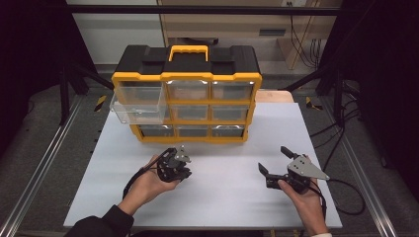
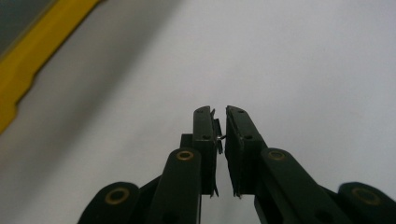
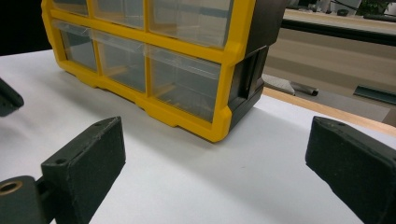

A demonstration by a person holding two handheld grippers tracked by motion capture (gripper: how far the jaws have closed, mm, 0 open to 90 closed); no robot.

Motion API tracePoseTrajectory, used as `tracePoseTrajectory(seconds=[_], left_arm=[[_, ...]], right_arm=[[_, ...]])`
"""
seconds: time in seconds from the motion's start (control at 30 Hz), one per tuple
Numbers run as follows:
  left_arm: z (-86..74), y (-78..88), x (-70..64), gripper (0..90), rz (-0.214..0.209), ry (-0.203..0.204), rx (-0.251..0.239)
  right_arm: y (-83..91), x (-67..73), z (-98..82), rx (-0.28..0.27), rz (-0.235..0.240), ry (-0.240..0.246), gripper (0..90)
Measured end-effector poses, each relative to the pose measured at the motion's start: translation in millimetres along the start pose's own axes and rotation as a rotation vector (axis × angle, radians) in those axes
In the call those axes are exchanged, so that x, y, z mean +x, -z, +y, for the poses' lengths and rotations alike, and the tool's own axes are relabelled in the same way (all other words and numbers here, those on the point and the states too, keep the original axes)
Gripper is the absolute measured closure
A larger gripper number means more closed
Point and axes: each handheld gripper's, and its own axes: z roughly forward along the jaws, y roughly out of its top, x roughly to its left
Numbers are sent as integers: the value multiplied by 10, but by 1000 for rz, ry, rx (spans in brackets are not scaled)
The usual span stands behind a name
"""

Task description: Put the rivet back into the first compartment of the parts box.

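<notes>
Both hands rest low on the desk. Left gripper pinches a tiny metal bit between nearly closed jaws, likely for the open drawer of the organizer; right gripper waits, jaws wide, holding nothing.

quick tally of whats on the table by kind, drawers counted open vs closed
Organizer cabinet: 1
Drawers pulled open: 1, the top left one
Drawers closed: 8
Handheld claws: 2, the left claw with jaws nearly together, the right claw with jaws wide apart
Total: 12, on the white table
</notes>
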Motion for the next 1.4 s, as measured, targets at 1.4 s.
tracePoseTrajectory(seconds=[1.4], left_arm=[[796,1421,69,821,159,-65,-210]], right_arm=[[4,-1,2,-5,-2,3,51]])
